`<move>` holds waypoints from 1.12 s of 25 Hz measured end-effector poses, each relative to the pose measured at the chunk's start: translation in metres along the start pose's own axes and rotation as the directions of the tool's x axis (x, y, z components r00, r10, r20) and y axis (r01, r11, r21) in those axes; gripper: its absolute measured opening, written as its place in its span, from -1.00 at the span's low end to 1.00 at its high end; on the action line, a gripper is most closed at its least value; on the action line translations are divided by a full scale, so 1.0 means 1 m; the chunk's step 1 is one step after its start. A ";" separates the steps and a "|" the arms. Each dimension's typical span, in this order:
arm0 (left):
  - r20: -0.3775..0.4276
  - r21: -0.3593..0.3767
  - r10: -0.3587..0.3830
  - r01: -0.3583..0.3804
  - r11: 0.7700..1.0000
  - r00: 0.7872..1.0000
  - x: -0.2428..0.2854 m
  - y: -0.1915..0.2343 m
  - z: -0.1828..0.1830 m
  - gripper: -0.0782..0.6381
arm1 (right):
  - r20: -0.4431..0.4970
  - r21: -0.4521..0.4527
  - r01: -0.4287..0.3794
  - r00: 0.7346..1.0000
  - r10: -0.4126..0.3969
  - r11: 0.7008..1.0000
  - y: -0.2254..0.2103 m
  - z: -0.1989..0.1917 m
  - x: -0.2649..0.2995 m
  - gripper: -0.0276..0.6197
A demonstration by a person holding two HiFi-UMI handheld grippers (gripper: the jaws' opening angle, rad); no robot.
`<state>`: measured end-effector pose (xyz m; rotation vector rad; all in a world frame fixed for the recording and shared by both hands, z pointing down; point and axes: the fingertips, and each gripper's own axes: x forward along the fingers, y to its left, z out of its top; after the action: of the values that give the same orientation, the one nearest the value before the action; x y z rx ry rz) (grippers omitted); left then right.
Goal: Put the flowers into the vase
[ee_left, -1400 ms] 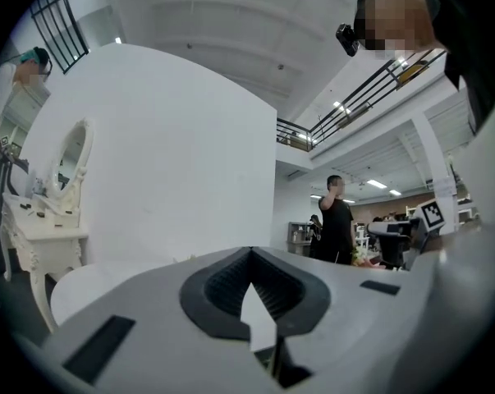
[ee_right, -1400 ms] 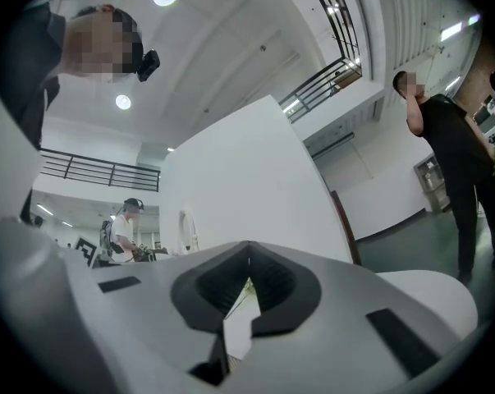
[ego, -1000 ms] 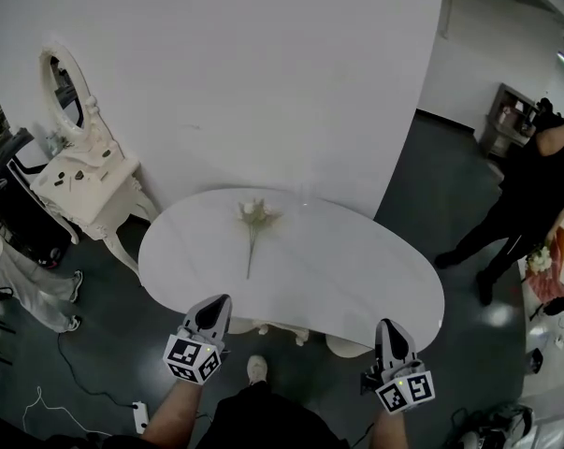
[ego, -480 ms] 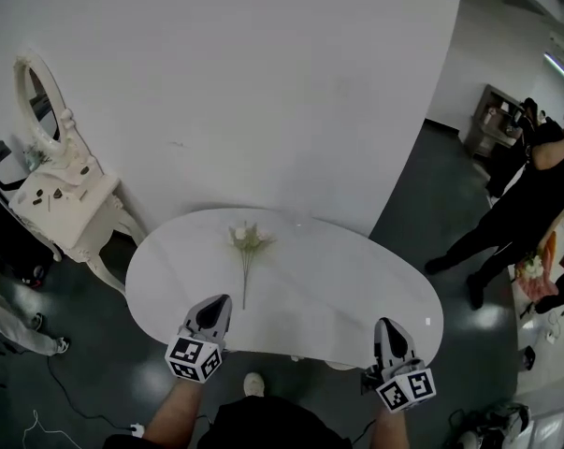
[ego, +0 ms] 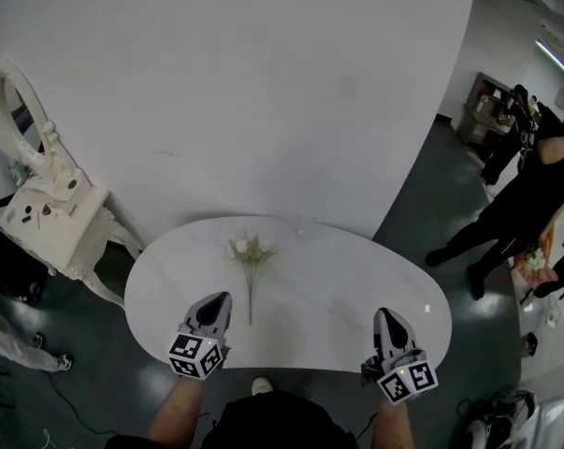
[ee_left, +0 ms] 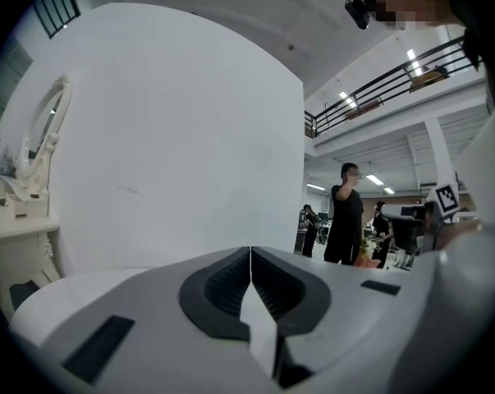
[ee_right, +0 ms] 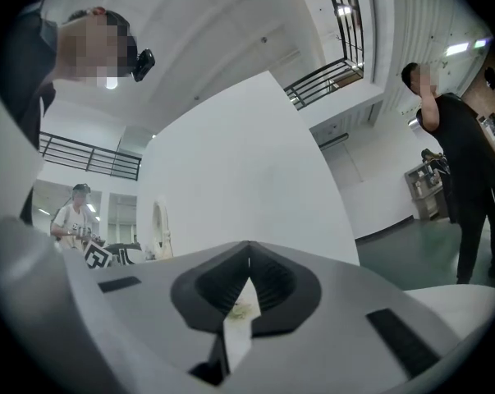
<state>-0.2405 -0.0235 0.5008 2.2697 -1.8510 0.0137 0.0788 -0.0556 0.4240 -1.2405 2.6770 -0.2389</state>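
1. The left gripper [ego: 215, 303], jaws pressed together and empty, hovers at the near edge of the white table [ego: 342, 283]; the right gripper [ego: 385, 317], jaws likewise together with nothing between them, hangs at the same edge, well apart from it
2. The flowers [ego: 251, 267] lie flat and untouched on the table, at about 1 o'clock from the left gripper and about 10 o'clock from the right; the left is plainly the nearer, with the stem's end just beside its tips
3. The bunch's long axis runs 12 to 6 in the head view: blooms point to 12, towards the wall, and the cut stem to 6, towards the person
4. A pick-up would likely fall to the left gripper, whose jaws must first part to close across the stem; no vase can be made out for certain
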 end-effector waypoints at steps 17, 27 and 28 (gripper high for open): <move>-0.087 -0.047 -0.066 0.062 0.997 0.994 0.039 0.012 -0.020 -0.75 | -0.048 0.035 -0.008 0.999 0.010 0.999 -0.009 -0.022 0.034 -0.85; -0.232 -0.038 0.054 -0.064 0.997 0.971 0.069 0.012 -0.039 -0.75 | -0.077 0.056 -0.151 0.985 0.155 0.987 -0.039 -0.016 0.078 -0.85; -0.246 -0.032 0.060 -0.070 0.997 0.967 0.071 0.011 -0.040 -0.75 | -0.078 0.068 -0.160 0.983 0.165 0.985 -0.041 -0.018 0.081 -0.85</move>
<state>-0.2310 -0.0878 0.5513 2.0723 -1.7782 0.2535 0.0531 -0.1427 0.4422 -1.0090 2.8004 -0.3530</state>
